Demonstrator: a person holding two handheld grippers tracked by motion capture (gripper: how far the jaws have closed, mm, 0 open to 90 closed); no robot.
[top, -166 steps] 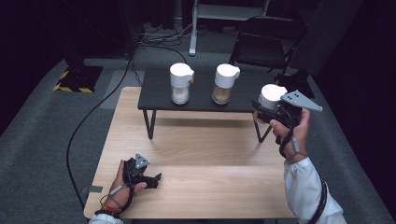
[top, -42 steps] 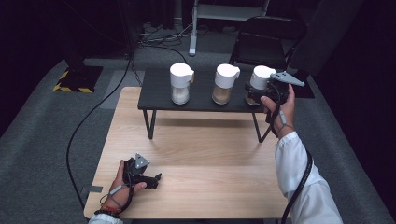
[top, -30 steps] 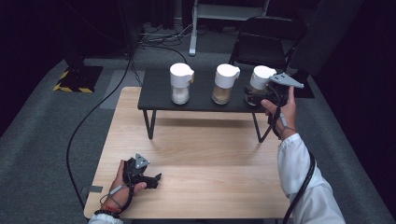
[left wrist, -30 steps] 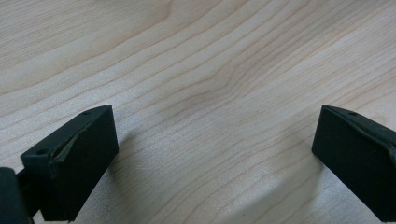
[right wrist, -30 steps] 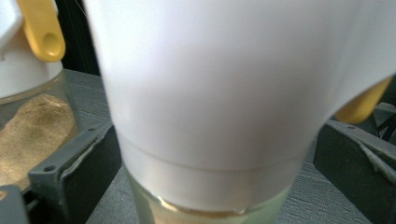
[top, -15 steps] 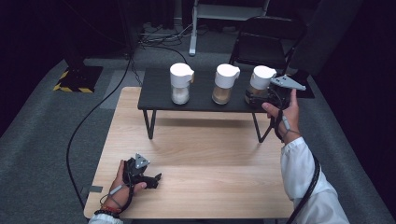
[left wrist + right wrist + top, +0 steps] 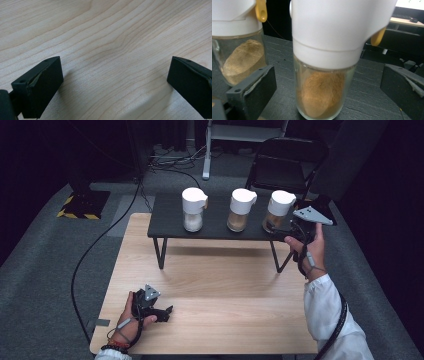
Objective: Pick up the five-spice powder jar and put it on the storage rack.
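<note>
Dark room w/ grey carpet, and on it a pale wood table (image 7: 215, 285) carrying a low black shelf (image 7: 220, 222) along its far edge. Rightmost jar (image 7: 278, 211) stands upright at the shelf's right end: glass body w/ brown powder, white cap, yellow tab; in the right gripper view the same jar (image 7: 324, 75) stands between the black jaws, which are spread wide w/ gaps both sides, touching nothing. Right gripper (image 7: 295, 231) hangs just beside that jar at shelf level. Next over, middle jar (image 7: 240, 210) w/ tan powder, then left jar (image 7: 193, 209) w/ white contents, all in a row, apart from each other. Left gripper (image 7: 162, 312) rests on the table's near-left part, jaws wide apart, nothing between them but bare wood grain. Black cable (image 7: 95, 255) trails across the carpet at left; folding chair (image 7: 290, 160) behind the shelf.
</note>
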